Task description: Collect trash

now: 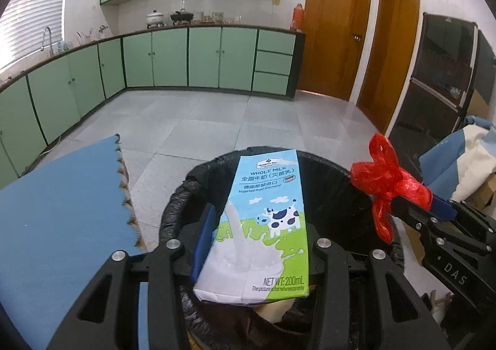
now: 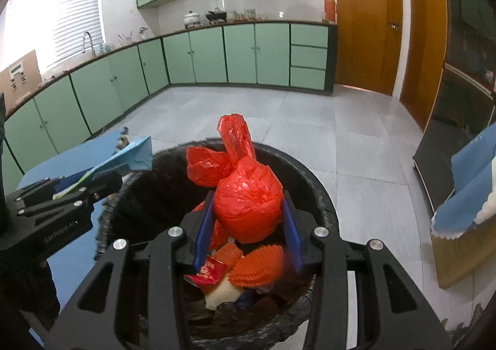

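Observation:
My left gripper [image 1: 257,244] is shut on a blue-and-green whole-milk carton [image 1: 260,226], held flat above the black-lined trash bin [image 1: 186,192]. My right gripper [image 2: 248,220] is shut on a knotted red plastic bag [image 2: 248,201], which hangs over the same bin [image 2: 313,185]. In the left wrist view the red bag [image 1: 387,182] and the right gripper [image 1: 412,207] show at the bin's right rim. The right wrist view shows the left gripper [image 2: 102,179] with the carton's edge [image 2: 124,161] at the bin's left rim. Inside the bin lie red wrappers and an orange ridged piece [image 2: 257,263].
A blue foam mat [image 1: 62,210] covers the surface left of the bin. Grey floor tiles [image 1: 217,120] stretch toward green kitchen cabinets [image 1: 201,59]. Wooden doors [image 1: 334,28] and a dark glass cabinet [image 1: 443,77] stand at the right, with blue mats and cardboard [image 2: 465,210] close by.

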{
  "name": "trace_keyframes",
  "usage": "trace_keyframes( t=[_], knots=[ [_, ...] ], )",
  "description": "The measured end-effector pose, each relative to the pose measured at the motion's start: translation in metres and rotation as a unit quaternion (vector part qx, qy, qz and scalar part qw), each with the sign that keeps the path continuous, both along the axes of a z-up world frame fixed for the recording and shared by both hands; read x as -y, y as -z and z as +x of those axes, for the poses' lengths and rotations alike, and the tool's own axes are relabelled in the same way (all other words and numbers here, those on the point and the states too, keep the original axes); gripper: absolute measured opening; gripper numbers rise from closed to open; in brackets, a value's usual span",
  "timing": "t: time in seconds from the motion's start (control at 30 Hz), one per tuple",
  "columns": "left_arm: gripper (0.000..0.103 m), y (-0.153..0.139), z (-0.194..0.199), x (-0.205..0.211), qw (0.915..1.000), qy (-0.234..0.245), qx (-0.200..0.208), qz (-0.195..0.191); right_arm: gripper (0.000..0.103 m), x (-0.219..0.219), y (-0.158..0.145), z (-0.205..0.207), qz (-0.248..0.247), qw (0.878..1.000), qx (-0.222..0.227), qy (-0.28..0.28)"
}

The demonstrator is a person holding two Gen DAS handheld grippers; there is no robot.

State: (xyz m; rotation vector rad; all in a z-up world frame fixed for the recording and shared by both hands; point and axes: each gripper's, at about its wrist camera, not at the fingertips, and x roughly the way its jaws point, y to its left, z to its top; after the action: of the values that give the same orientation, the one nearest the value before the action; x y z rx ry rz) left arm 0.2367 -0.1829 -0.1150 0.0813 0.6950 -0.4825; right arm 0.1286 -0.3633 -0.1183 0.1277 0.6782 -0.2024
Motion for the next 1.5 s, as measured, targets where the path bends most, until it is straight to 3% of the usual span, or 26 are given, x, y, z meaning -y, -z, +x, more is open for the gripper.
trace_keyframes(
  t=[0.37, 0.47, 0.57, 0.7, 0.73, 1.03, 1.17, 1.5],
  knots=[
    [0.043, 0.026, 0.017, 0.027, 0.9997, 0.002, -0.017, 0.015, 0.044, 0.015, 0.030, 0.020, 0.010, 1.000, -0.023, 0.009],
    [0.045, 0.032, 0.024, 0.029, 0.9994, 0.004, -0.033, 0.012, 0.056, 0.017, 0.033, 0.025, 0.009, 0.999, -0.030, 0.013],
    [0.063, 0.033, 0.027, 0.029, 0.9991, 0.001, -0.042, 0.002, 0.067, 0.020, 0.033, 0.022, 0.006, 0.999, -0.025, 0.019],
    [0.064, 0.031, 0.024, 0.026, 0.9990, 0.004, -0.044, -0.002, 0.080, 0.019, 0.029, 0.015, 0.002, 1.000, -0.019, 0.023],
    [0.064, 0.029, 0.023, 0.024, 0.9991, 0.003, -0.042, -0.003, 0.085, 0.018, 0.027, 0.012, 0.001, 1.000, -0.017, 0.026],
    [0.073, -0.002, 0.006, -0.006, 0.9998, -0.004, -0.016, -0.015, 0.094, 0.003, 0.001, -0.006, 0.006, 1.000, 0.002, 0.016],
    [0.082, -0.016, -0.008, -0.025, 0.9996, -0.005, -0.009, -0.026, 0.095, -0.011, -0.015, -0.017, 0.012, 1.000, 0.011, 0.007],
    [0.087, -0.044, -0.052, -0.079, 0.9992, -0.030, 0.006, -0.026, 0.098, -0.058, -0.061, -0.047, 0.007, 0.999, 0.036, -0.036]
  ],
)
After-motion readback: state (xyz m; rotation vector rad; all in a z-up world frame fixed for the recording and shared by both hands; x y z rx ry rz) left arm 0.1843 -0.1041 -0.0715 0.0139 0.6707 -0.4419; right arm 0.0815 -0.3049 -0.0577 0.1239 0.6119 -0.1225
